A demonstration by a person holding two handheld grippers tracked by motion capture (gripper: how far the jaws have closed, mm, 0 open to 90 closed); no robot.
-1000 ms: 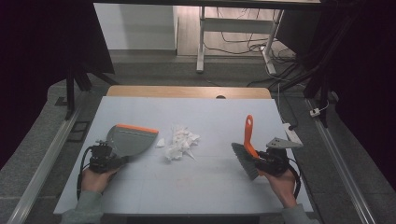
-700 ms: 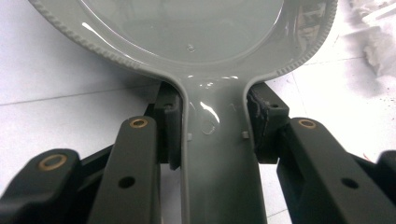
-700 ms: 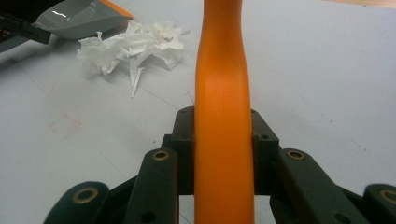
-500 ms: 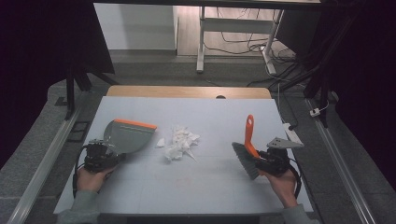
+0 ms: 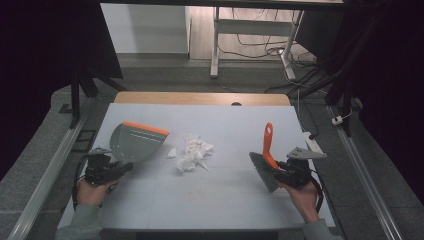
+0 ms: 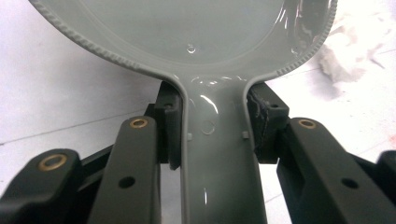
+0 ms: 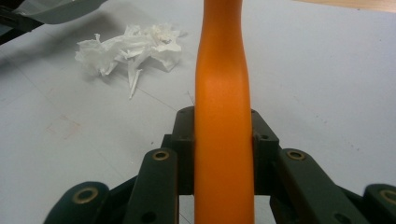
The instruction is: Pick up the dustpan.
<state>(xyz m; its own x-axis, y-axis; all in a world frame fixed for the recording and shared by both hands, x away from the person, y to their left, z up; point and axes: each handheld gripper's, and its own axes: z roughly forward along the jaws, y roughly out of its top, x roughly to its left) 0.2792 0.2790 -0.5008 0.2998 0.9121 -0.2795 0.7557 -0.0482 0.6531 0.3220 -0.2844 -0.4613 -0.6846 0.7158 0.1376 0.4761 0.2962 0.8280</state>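
1. Lower left of the high view: left gripper (image 5: 107, 167) pinches the grey dustpan (image 5: 134, 143) by its handle.
2. Lower right: right gripper (image 5: 286, 172) clamps the orange-handled brush (image 5: 267, 155).
3. Centre, farther up the table (image 5: 220, 200): crumpled white paper scraps (image 5: 192, 153) lie between them.

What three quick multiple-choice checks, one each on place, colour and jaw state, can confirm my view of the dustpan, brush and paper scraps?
1. The paper scraps lie:
A. inside the dustpan
B. between dustpan and brush
C. on the floor

2. The brush handle is:
A. orange
B. blue
C. white

3. The left gripper is:
A. open and empty
B. shut on paper
C. shut on the dustpan handle

Answers: 1 B, the high view shows them on the table, right of the dustpan. 2 A, plainly orange between the right gripper's jaws. 3 C, its jaws press both sides of the grey handle.
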